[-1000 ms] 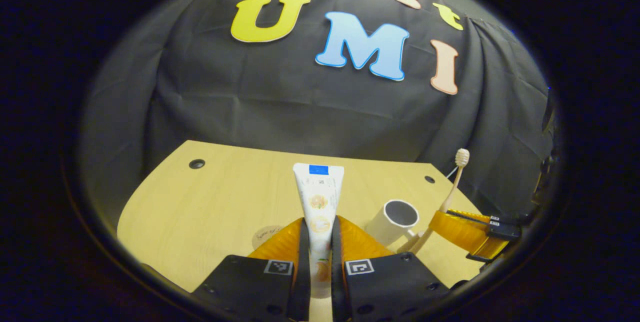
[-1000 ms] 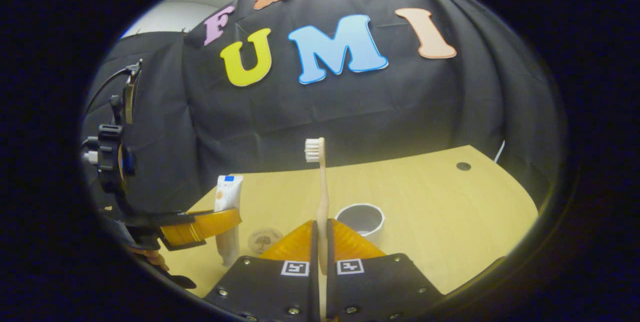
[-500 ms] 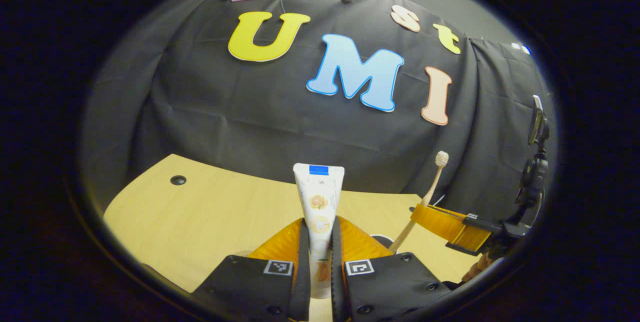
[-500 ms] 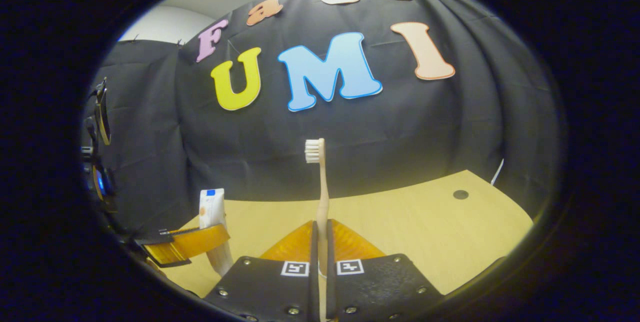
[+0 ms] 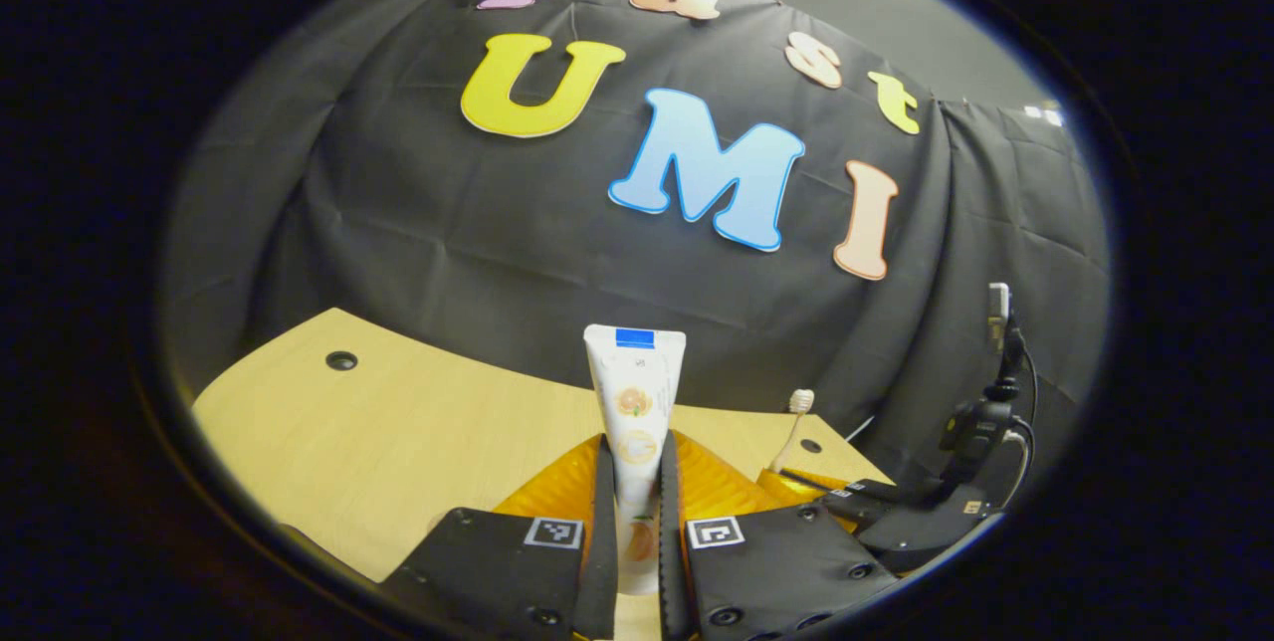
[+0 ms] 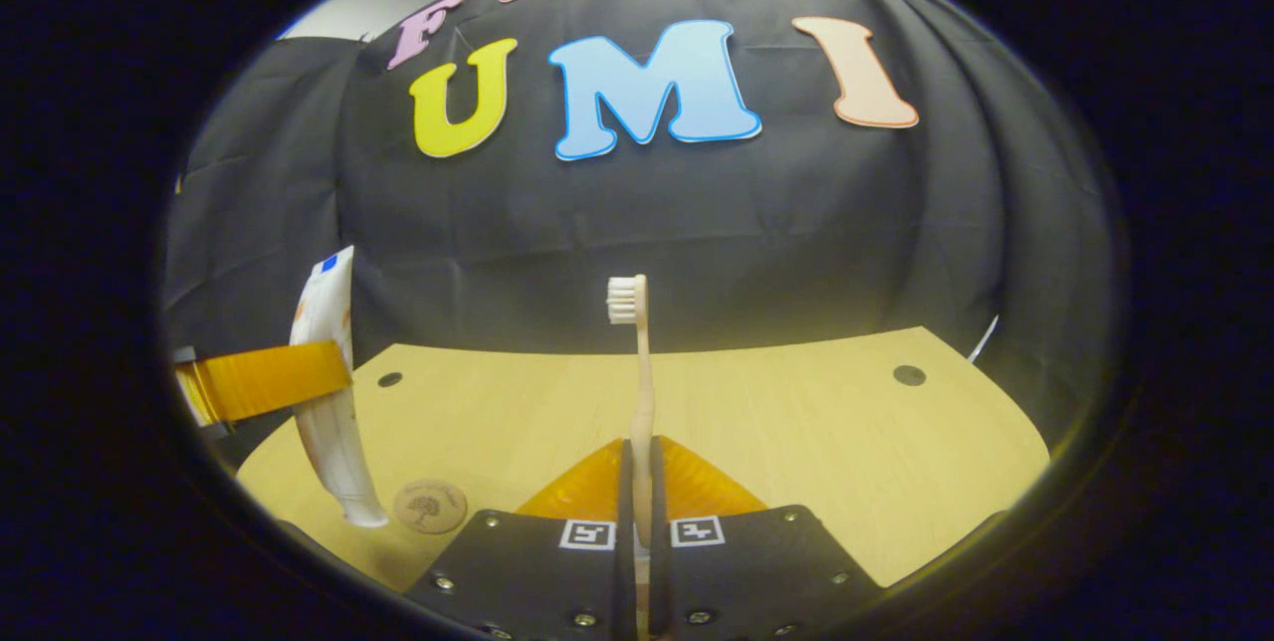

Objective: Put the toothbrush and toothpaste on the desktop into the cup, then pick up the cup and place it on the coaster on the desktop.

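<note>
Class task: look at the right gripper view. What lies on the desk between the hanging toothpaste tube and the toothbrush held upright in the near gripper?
In the right gripper view, the round coaster lies on the desk, just right of the toothpaste tube and left of the toothbrush. Otherwise that stretch is bare wood.

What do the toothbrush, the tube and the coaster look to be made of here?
Toothbrush: probably bamboo or wood, going by the pale tan matte handle; bristles white.
Tube: likely soft plastic, with a glossy white printed skin and a flat crimped end.
Coaster: seemingly wood or cork, a tan matte disc with a dark tree mark.
Desktop: light wood-grain, possibly laminate.
</note>
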### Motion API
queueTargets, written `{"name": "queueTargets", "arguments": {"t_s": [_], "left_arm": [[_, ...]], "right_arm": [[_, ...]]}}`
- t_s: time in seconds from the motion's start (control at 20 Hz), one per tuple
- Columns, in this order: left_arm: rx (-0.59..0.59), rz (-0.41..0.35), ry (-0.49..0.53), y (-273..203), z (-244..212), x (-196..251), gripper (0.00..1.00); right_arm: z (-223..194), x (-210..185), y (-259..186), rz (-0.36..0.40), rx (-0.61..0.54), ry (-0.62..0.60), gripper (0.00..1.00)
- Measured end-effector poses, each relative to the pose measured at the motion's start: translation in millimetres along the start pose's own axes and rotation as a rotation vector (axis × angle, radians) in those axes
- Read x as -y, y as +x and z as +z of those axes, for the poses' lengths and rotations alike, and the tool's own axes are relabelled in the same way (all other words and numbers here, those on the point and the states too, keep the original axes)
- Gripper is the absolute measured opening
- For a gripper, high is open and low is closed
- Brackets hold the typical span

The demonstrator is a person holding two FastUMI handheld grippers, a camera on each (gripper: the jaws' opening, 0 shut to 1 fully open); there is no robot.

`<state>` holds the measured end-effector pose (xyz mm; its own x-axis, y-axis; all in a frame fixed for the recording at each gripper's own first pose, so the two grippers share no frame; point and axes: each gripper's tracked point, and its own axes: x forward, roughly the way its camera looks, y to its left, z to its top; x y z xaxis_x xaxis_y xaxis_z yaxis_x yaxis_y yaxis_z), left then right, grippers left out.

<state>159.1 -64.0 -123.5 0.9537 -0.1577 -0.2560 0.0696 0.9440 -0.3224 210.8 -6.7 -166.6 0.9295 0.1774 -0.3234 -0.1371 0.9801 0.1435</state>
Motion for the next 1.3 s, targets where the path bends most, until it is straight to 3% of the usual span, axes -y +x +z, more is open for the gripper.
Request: {"name": "queueTargets", "arguments": {"t_s": [0.2, 0.3, 0.4, 0.75, 1.05, 1.3], "left_arm": [[-0.009, 0.007, -0.005, 1, -4, 0, 0.24], [-0.015, 0.009, -0.006, 3, -6, 2, 0.24], [-0.021, 0.004, -0.018, 4, -9, 4, 0.24], [-0.011, -0.064, -0.073, 18, -13, 25, 0.24], [0.096, -0.211, -0.072, 44, 6, 70, 0.24], [0.101, -0.251, -0.066, 73, -21, 95, 0.24]], "right_arm": [[-12, 1, 0, 0.009, -0.052, 0.017, 0.06], [-14, 3, -3, 0.013, -0.065, 0.026, 0.1], [-19, 7, -8, 0.014, -0.07, 0.028, 0.21], [-13, 30, -45, -0.002, -0.088, 0.048, 0.92], [-6, 75, -100, -0.082, -0.08, 0.045, 0.92], [-14, 97, -129, -0.111, -0.085, 0.029, 0.91]]}}
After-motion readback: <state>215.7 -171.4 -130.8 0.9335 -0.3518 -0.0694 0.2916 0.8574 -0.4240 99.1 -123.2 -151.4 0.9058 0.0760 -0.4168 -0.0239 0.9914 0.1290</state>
